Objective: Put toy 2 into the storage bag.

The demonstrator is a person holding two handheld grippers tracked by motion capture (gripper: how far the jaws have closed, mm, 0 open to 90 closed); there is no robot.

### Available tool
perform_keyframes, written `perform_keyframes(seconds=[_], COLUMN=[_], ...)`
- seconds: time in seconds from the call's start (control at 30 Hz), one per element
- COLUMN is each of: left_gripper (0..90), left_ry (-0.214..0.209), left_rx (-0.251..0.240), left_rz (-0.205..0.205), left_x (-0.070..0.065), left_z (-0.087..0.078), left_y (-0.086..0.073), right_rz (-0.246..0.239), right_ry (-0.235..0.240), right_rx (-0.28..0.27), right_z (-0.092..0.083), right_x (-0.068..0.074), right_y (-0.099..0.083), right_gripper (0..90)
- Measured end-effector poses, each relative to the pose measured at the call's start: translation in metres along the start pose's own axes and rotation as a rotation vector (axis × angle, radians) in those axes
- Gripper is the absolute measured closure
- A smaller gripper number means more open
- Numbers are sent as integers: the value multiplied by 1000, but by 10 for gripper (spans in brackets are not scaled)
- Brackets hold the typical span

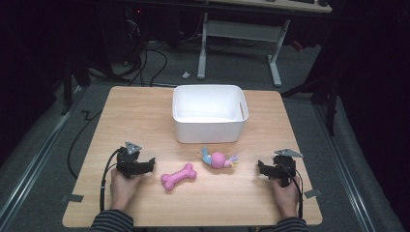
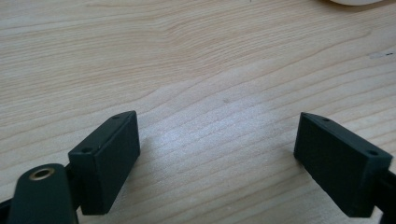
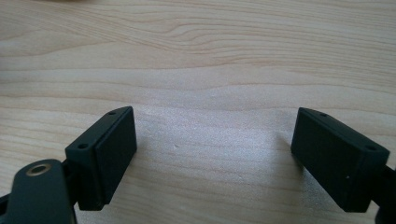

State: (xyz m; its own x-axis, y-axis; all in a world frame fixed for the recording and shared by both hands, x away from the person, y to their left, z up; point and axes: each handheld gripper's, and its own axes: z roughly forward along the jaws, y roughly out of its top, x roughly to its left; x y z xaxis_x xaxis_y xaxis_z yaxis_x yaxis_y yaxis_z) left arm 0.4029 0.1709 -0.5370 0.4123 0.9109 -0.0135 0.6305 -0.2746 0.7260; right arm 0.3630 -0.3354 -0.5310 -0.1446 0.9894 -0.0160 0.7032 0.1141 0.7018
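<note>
1. My left gripper [image 1: 149, 164] and right gripper [image 1: 261, 167] rest near the table's [image 1: 145, 111] front corners, jaws spread wide, holding nothing.
2. Between them lie a pink bone toy [image 1: 178, 176] and a rope-ball toy [image 1: 218, 159]; a white bin [image 1: 210, 133] sits toward the far edge, likely their destination.
3. From above I see both toys; my gripper views give bare wood between the jaws.
</note>
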Motion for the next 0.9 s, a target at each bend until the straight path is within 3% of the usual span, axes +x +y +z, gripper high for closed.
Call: perform_keyframes(seconds=[0.57, 0.7, 0.9], left_gripper=[172, 211, 221], left_ry=[-15, -37, -43], left_rx=[-9, -18, -9], left_rz=[9, -14, -12], left_x=[-3, -4, -4], left_z=[-6, -13, -15], left_y=[5, 8, 9], right_rz=[-9, -7, -8], right_ry=[4, 3, 2], right_rx=[-8, -8, -8], right_z=[0, 0, 0], right_x=[0, 0, 0], right_y=[0, 0, 0], right_gripper=[153, 153, 153])
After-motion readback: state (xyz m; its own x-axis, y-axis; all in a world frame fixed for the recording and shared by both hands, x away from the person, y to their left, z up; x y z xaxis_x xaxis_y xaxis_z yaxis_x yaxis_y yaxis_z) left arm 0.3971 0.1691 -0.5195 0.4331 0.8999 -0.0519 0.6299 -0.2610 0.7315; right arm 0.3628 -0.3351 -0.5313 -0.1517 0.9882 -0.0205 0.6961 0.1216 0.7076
